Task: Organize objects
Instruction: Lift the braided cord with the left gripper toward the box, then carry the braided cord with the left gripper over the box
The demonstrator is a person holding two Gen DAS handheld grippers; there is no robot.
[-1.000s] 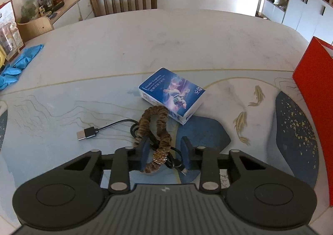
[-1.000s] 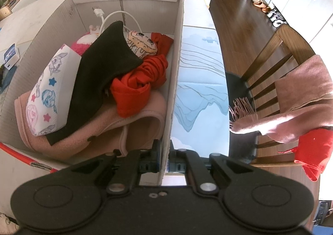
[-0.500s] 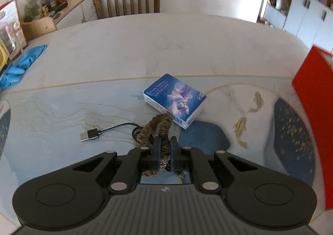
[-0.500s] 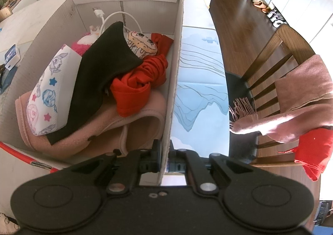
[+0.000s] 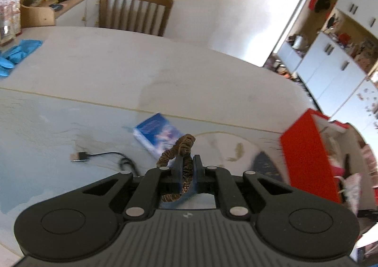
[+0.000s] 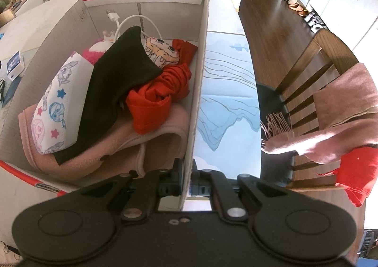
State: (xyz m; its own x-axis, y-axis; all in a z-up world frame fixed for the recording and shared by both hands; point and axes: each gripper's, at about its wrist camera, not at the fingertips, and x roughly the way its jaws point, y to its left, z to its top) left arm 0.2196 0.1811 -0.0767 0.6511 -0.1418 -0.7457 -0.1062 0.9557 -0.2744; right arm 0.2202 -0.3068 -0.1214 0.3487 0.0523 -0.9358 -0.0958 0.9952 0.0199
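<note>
Brown fabric of a ruched scrunchie (image 5: 182, 148) is clamped between the pads of the left gripper (image 5: 187, 172), whose jaws are drawn tight on it; the loop of the scrunchie is seen arching up past the fingertips and hanging clear of the tabletop (image 5: 118, 73). Just beyond the gripper, a blue tissue pack (image 5: 156, 133) is lain flat on the blue-patterned part of the tabletop, and to its left a black cable (image 5: 106, 156) with a USB plug is stretched out on the same surface. Blue gloves (image 5: 14, 54) are left near the far left edge of the tabletop, and a wooden chair (image 5: 134, 10) is pushed in at the far edge. A red-sided cardboard box (image 5: 307, 156) is stood toward the right edge; this view is blurred. On the other side, the right gripper (image 6: 186, 172) is clenched on the right wall of the cardboard box (image 6: 200, 59), one finger inside and one outside. Inside the box are piled a pink fleece (image 6: 151, 146), a black cloth (image 6: 118, 78), a red garment (image 6: 158, 99), a cartoon-printed pillow (image 6: 56, 106) and a white charger cable (image 6: 127, 21). Past the right edge of the tabletop, a pink scarf (image 6: 340, 120) is draped over a second chair (image 6: 304, 73).
</note>
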